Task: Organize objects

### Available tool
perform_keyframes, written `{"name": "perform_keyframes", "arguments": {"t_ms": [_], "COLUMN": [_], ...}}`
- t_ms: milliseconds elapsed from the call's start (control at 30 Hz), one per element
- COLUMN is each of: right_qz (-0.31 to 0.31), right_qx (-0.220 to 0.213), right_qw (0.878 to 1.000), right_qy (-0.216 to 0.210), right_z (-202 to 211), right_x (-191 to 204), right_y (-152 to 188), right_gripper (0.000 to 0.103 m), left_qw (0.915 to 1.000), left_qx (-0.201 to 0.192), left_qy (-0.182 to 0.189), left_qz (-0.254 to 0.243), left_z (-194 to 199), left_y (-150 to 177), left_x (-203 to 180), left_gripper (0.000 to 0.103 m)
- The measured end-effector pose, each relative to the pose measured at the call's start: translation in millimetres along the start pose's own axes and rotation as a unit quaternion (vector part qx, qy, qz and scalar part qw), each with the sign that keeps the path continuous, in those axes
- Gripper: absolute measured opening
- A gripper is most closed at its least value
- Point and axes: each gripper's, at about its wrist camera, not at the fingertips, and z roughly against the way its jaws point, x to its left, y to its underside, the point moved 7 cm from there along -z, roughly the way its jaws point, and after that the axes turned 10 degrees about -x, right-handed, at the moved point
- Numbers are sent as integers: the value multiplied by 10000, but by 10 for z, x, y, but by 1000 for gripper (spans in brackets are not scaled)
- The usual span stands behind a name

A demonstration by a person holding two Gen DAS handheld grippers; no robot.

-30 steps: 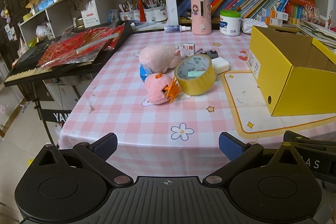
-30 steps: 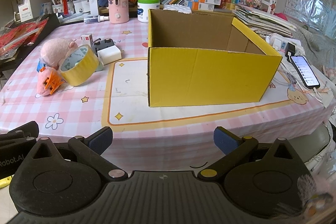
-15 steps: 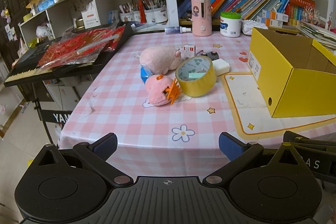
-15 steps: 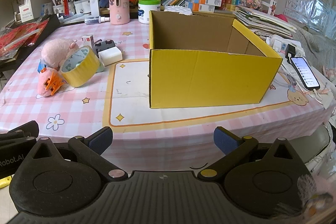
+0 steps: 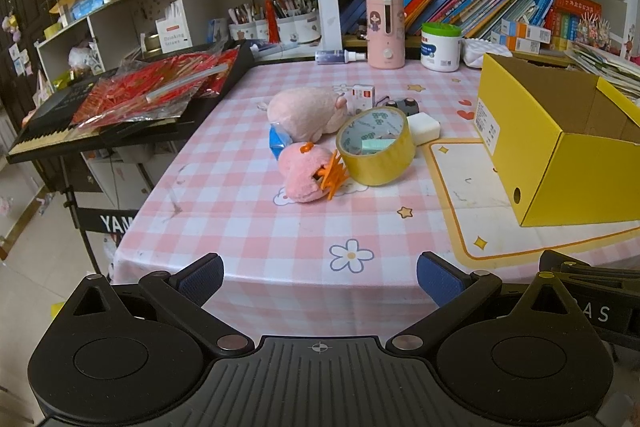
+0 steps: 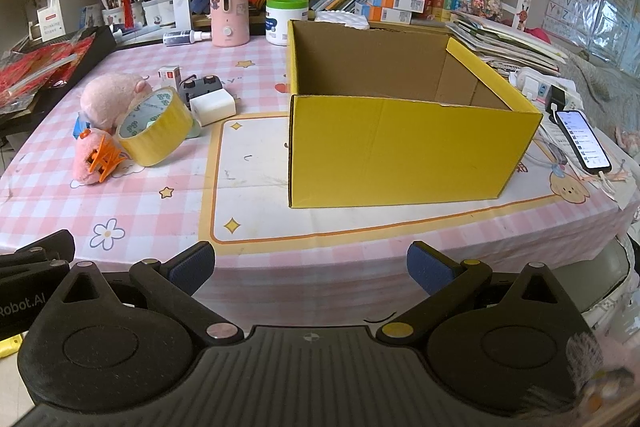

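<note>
We judge the task barely begun: the yellow box (image 6: 404, 147) stands open on the counter (image 6: 248, 219), and as far as we can see inside it, nothing has gone in. Everything to sort sits clustered well to its left: the tape roll (image 5: 376, 146) leaning against a pink plush (image 5: 306, 113), a smaller pink toy (image 5: 304, 173) touching the roll, a white block (image 5: 424, 128) and a small red-and-white carton (image 5: 363, 98) behind. Our left claw (image 5: 318, 277) and right claw (image 6: 310, 267) hover off the counter's near edge, both spread wide and holding nothing. All the picking remains.
</note>
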Motion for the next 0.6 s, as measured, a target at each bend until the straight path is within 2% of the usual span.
{"name": "perform_keyframes", "arguments": {"t_ms": [333, 533, 600], "right_qz": [0, -69, -24], "right_qx": [13, -43, -45], "right_qw": [10000, 9993, 9986], "right_qy": [-30, -365, -532], "right_z": [-7, -8, -2], "right_x": [31, 166, 236], "right_y": [-8, -68, -79], "right_gripper": [103, 95, 89], "left_qw": [10000, 9999, 9999], "left_qx": [-6, -57, -91], "left_qy": [13, -27, -65], "left_qz": [23, 78, 95], "left_z": [-13, -36, -29], "left_y": [-9, -14, -29], "left_x": [28, 142, 184], "left_gripper": [103, 103, 103]}}
